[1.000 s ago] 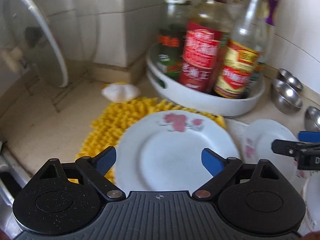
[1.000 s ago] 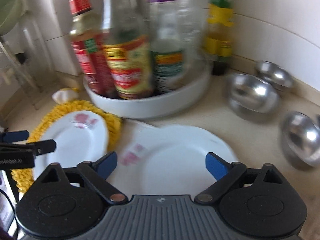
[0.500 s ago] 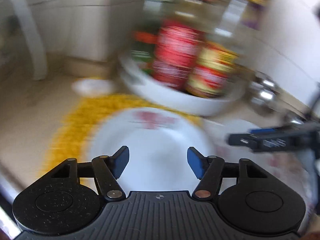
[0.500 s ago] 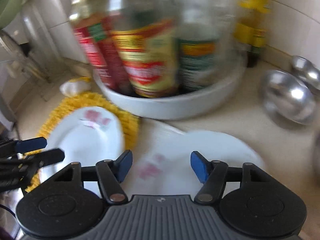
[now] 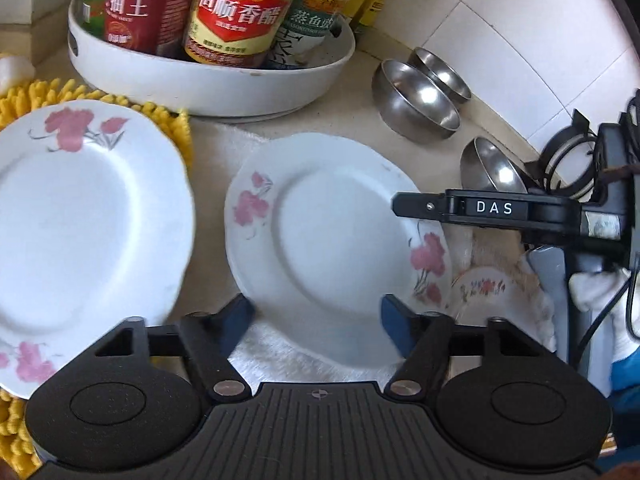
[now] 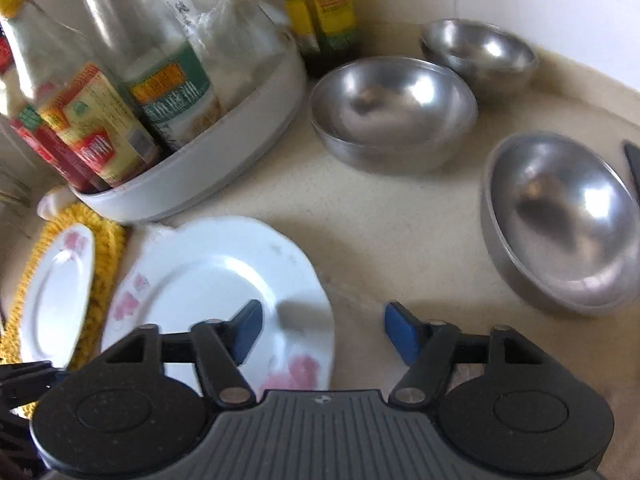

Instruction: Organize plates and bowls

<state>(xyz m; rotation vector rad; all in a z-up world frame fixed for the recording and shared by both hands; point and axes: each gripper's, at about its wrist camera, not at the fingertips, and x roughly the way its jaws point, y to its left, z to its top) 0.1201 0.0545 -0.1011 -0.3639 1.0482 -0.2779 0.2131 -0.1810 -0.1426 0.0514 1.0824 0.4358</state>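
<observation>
Two white plates with pink flowers lie on the counter. One plate point(image 5: 80, 216) sits on a yellow mat at the left; the other plate point(image 5: 328, 236) lies on a white cloth. My left gripper point(image 5: 316, 326) is open, its fingertips either side of the second plate's near edge. My right gripper point(image 6: 322, 330) is open over that plate's right rim point(image 6: 224, 280); its finger shows in the left wrist view point(image 5: 460, 208). Three steel bowls point(image 6: 394, 108) point(image 6: 478, 52) point(image 6: 564, 220) stand to the right. A small patterned dish point(image 5: 484, 290) lies beside the plate.
A white round tray point(image 5: 208, 80) of sauce bottles stands at the back against the tiled wall. The yellow mat point(image 6: 100, 248) lies left of it. A dark blade tip point(image 6: 632, 168) shows at the far right edge.
Both grippers swung right. The left one went from over the mat plate to the cloth plate. The right one shifted toward the bowls. Both sets of jaws narrowed, then stayed open.
</observation>
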